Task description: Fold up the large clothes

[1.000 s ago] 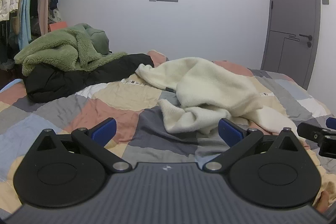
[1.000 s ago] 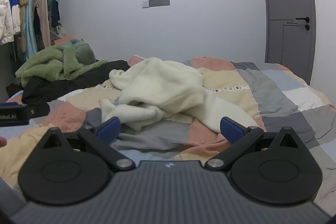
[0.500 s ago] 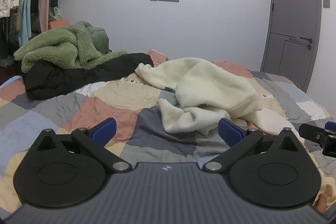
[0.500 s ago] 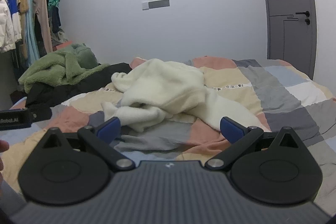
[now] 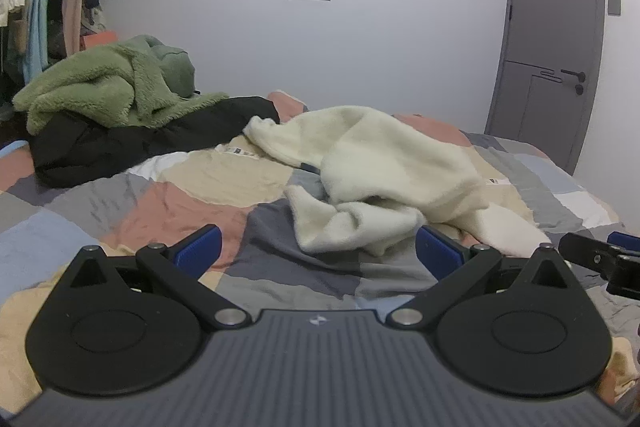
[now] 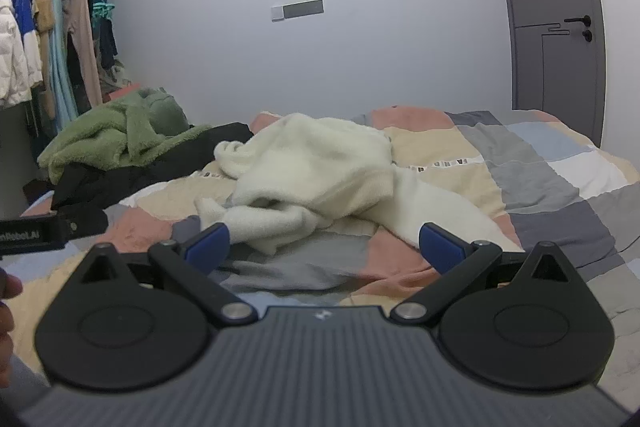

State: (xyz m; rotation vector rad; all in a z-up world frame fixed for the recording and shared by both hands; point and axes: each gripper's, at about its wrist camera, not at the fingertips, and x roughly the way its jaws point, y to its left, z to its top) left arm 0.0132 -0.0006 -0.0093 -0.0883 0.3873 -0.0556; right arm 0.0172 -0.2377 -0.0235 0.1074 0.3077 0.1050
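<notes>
A crumpled cream fleece garment (image 5: 392,167) (image 6: 320,171) lies in a heap on the patchwork bedspread (image 5: 192,203) (image 6: 552,195), just beyond both grippers. My left gripper (image 5: 318,249) hovers open over the bed in front of the heap, with nothing between its blue pads. My right gripper (image 6: 324,243) is open too, its blue pads to either side of the garment's near folds and holding nothing. The right gripper's tip (image 5: 600,257) shows at the right edge of the left wrist view. The left gripper's body (image 6: 44,233) shows at the left edge of the right wrist view.
A green fleece garment (image 5: 108,83) (image 6: 116,131) lies on a black coat (image 5: 132,143) (image 6: 148,171) at the bed's far left. Hanging clothes (image 6: 48,39) fill a rack on the left. A grey door (image 5: 552,43) stands at the right. A hand (image 6: 6,303) shows at the left edge.
Both grippers have tilted and drifted slightly, so the cream garment sits a little higher in the right view. Both stay open and hold nothing.
</notes>
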